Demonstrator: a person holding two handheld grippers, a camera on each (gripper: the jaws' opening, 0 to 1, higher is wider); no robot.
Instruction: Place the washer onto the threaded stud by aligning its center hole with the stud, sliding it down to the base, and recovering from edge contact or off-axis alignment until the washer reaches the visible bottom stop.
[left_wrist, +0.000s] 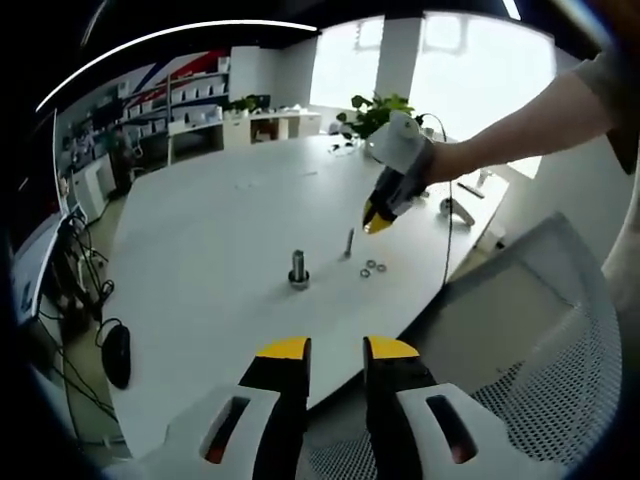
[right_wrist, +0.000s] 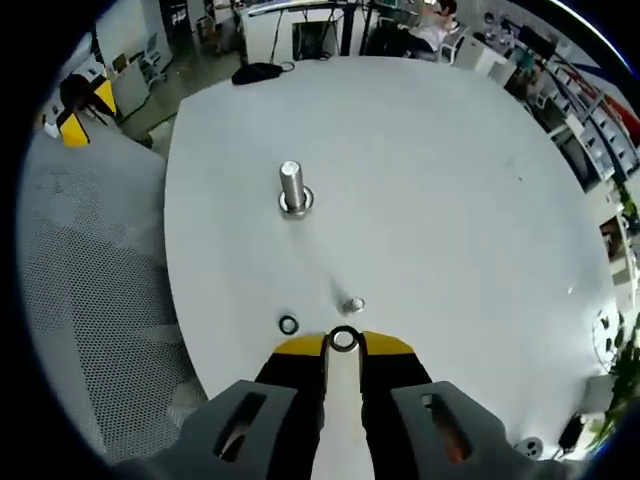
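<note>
White table (left_wrist: 210, 230) spreads across an office room, shelves along the upper left of the left gripper view and bright windows along the top. At far left of that view, cables and a dark mouse (left_wrist: 117, 354) lie by the table edge. Centre frame, the threaded stud (left_wrist: 298, 268) stands upright on its base, with plenty of bare table all around it. Just right of it stands a thin bolt (left_wrist: 349, 242), then two small washers (left_wrist: 374, 267) lie flat near the table's right edge. Bottom centre, the left gripper (left_wrist: 337, 350) hangs over the near edge with a narrow gap between its jaws, nothing in it. Upper right, a person's arm reaches in holding the right gripper (left_wrist: 373, 221), tips down above the washers.

Over to the right gripper view: a mesh chair (right_wrist: 90, 300) fills the left side beyond the table edge. The stud (right_wrist: 291, 188) stands upper centre, well apart from the jaws. A loose washer (right_wrist: 288, 324) lies lower left of centre. The right gripper (right_wrist: 343, 345) has its yellow tips nearly closed around a washer (right_wrist: 343, 339), though I cannot tell whether they actually pinch it. A small nut (right_wrist: 352, 305) sits just above.
</note>
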